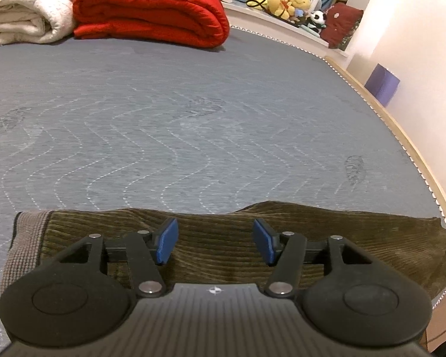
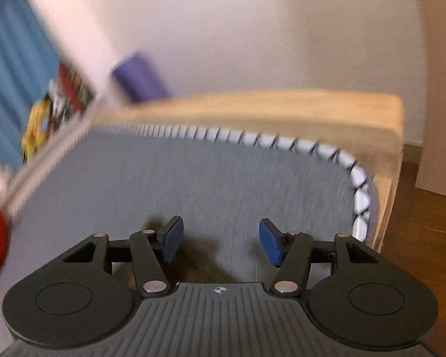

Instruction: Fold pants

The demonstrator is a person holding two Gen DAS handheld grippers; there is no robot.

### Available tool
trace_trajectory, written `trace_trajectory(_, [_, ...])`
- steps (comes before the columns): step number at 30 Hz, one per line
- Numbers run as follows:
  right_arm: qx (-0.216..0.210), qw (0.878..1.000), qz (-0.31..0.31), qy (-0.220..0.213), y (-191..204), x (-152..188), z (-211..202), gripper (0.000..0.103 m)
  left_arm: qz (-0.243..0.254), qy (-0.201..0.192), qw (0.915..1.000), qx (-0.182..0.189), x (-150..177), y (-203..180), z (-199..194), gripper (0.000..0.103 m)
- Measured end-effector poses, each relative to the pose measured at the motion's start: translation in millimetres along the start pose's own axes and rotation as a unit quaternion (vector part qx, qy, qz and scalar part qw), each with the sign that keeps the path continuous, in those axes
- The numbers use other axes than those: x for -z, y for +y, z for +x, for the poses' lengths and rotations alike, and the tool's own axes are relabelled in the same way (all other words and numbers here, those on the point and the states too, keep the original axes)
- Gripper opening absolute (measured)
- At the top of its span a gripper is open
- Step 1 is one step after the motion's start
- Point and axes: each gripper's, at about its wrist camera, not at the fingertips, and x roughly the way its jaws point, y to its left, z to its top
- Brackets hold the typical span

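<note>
Olive corduroy pants [image 1: 327, 232] lie folded across the near part of the grey quilted mattress [image 1: 193, 125], a grey ribbed waistband at their left end. My left gripper [image 1: 215, 239] hangs just over the cloth, open, nothing between its blue pads [image 1: 166, 241]. In the blurred right wrist view only a dark olive scrap of the pants [image 2: 199, 261] shows under my right gripper [image 2: 221, 239]. That gripper is open over the mattress corner [image 2: 252, 178], with no cloth between its pads.
A red folded quilt [image 1: 151, 9] and a white blanket [image 1: 23, 12] sit at the mattress's far end. Soft toys [image 1: 285, 1] line a ledge beyond. A wooden bed frame [image 2: 282, 107] edges the mattress on the right, with a purple box [image 1: 382, 84], wall and wooden floor [image 2: 425, 238] past it.
</note>
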Motion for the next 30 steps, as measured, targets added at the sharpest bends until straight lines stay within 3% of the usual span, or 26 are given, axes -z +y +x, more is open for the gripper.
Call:
trace_trajectory(3, [0.017,0.995,-0.079,0.058,15,15,7,0.057,0.005,0.003,0.9999,0.009,-1,-7,2,0.063])
trace_trajectory(5, [0.026,0.990,-0.115,0.079,24,21,4,0.039,0.010,0.004,0.9998,0.014,-1,-12,3,0.066])
trace_trajectory(7, [0.038,0.987,-0.134,0.086,28,22,-5,0.009,0.013,0.002,0.9997,0.018,-1,-15,2,0.067])
trace_trajectory(9, [0.030,0.988,-0.129,0.085,27,17,-15,0.008,0.012,0.001,0.9997,0.021,-1,-17,2,0.067])
trace_trajectory(13, [0.053,0.990,-0.114,0.070,17,8,-33,0.007,0.013,0.002,0.9996,0.026,0,-21,2,0.067])
trace_trajectory(15, [0.065,0.989,-0.108,0.083,12,9,-35,0.007,0.017,0.003,0.9994,0.029,0,-23,2,0.067])
trace_trajectory(19, [0.083,0.985,-0.103,0.108,0,15,-29,0.008,0.023,0.005,0.9992,0.031,2,-24,2,0.068])
trace_trajectory(21, [0.095,0.986,-0.091,0.104,-6,13,-32,0.011,0.023,0.005,0.9992,0.031,3,-23,2,0.068])
trace_trajectory(23, [0.080,0.991,-0.060,0.091,-13,8,-40,0.013,0.021,0.004,0.9992,0.032,4,-23,0,0.069])
trace_trajectory(24, [0.066,0.993,-0.042,0.089,-16,6,-42,0.022,0.021,0.003,0.9992,0.033,4,-22,0,0.070])
trace_trajectory(25, [0.050,0.994,-0.024,0.090,-20,6,-42,0.041,0.022,0.003,0.9992,0.033,4,-23,0,0.071])
trace_trajectory(27, [0.036,0.995,-0.010,0.096,-24,9,-36,0.062,0.025,0.003,0.9991,0.035,4,-24,0,0.072])
trace_trajectory(30, [0.022,0.993,-0.014,0.117,-21,13,-22,0.061,0.031,0.005,0.9989,0.035,6,-26,-1,0.072])
